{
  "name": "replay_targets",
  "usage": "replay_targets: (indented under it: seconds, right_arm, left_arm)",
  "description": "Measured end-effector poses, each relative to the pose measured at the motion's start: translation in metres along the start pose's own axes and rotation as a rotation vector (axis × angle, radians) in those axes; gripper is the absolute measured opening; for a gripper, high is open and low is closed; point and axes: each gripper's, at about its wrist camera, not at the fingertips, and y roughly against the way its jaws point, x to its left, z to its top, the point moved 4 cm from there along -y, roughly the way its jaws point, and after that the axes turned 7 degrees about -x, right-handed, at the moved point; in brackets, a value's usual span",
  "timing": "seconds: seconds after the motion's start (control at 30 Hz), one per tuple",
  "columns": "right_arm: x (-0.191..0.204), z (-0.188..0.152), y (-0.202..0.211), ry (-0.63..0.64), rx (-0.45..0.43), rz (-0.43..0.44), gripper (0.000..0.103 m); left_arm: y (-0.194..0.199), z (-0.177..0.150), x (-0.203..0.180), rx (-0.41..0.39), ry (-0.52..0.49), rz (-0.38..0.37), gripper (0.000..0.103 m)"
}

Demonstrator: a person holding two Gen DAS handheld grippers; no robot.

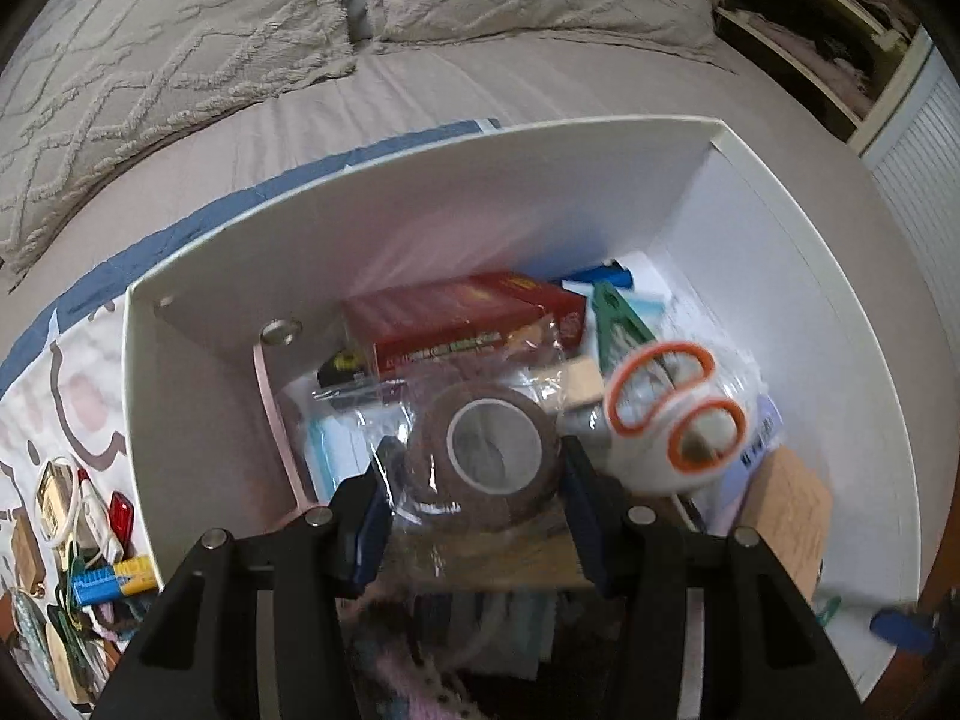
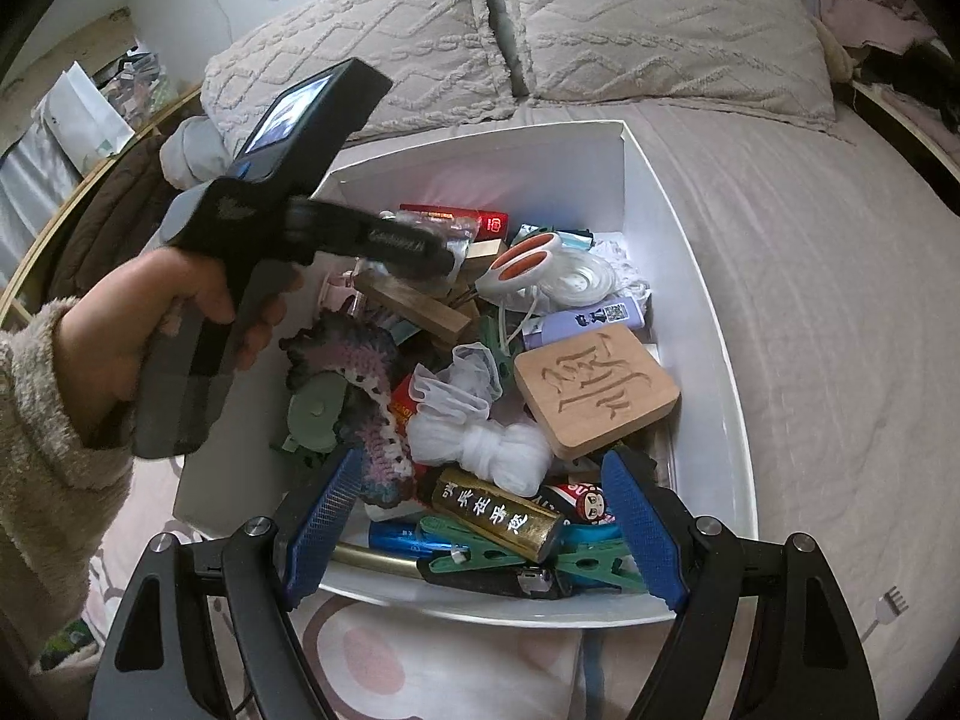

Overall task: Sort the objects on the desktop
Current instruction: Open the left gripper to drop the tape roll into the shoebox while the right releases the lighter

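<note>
My left gripper [image 1: 480, 456] hangs over the white box [image 1: 420, 192], shut on a roll of brown tape [image 1: 429, 456] wrapped in clear plastic. Its blue pads press the roll from both sides. Below lie orange-handled scissors [image 1: 672, 414], a red carton [image 1: 456, 318] and other small items. In the right wrist view a hand [image 2: 180, 312] holds that left gripper [image 2: 444, 258], tilted down into the box [image 2: 690, 252]. My right gripper [image 2: 483, 459] stands open above the box's near edge with nothing between its pads. Under it lie a gold cylinder [image 2: 504, 519] and green clothes pegs [image 2: 480, 552].
The box sits on a bed with a patterned mat [image 2: 420, 660] under its near side. A carved wooden block [image 2: 594, 390], a crochet piece [image 2: 360, 354] and white fabric [image 2: 480, 438] fill it. Loose batteries [image 1: 114, 585] and trinkets lie left of the box. Pillows [image 2: 600, 30] are behind.
</note>
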Motion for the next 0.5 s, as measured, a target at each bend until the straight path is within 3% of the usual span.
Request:
replay_targets:
  seconds: [0.5]
  right_arm:
    - [0.0, -0.002, 0.001, 0.007, 0.0, 0.001, 0.082]
  left_arm:
    - [0.012, -0.03, -0.015, 0.095, -0.132, -0.018, 0.051]
